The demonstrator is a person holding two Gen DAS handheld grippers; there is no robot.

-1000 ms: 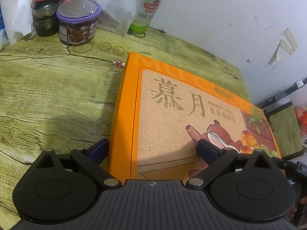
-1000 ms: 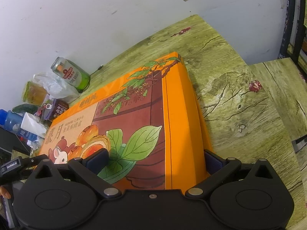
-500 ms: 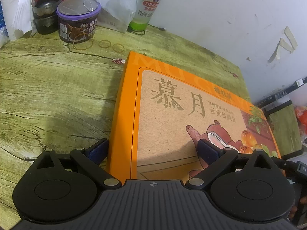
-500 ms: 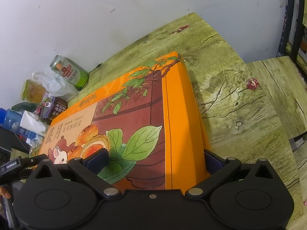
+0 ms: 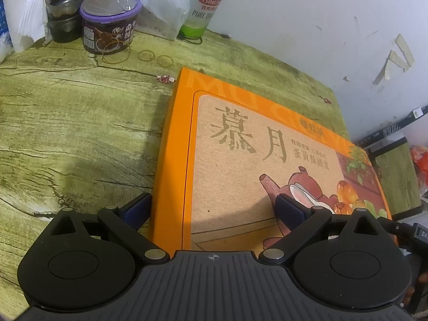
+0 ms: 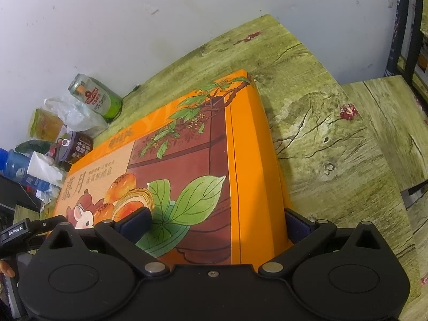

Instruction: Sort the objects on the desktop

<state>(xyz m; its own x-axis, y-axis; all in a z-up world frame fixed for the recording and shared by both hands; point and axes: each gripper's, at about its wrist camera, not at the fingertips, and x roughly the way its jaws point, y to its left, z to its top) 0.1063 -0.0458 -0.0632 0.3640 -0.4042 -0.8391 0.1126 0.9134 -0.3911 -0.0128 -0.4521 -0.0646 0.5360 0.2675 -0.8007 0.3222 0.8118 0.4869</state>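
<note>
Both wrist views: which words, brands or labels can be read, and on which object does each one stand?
"慕月": large characters on the orange gift box.
"蛋黄酥禮盒": smaller line on the same box; the row above it is too blurred.
"TSING…" and "PURE DR…": green can, partly cut off.
"GenRobot.AI": tag beside the right claw.
Purple-lidded cup: print unreadable.

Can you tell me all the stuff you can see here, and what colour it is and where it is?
gift box: 1, orange, flat on the table, middle
table: 1, green wood-grain
beer can: 1, green, at the wall
plastic bag: 1, clear, beside the can
tub: 1, purple lid, back left
jar: 1, dark, left of the tub
rubber bands: 3, tan, in front of the tub
blue bottle: 1, far left
left gripper: open, straddling one box end
right gripper: open, straddling the other end
</note>
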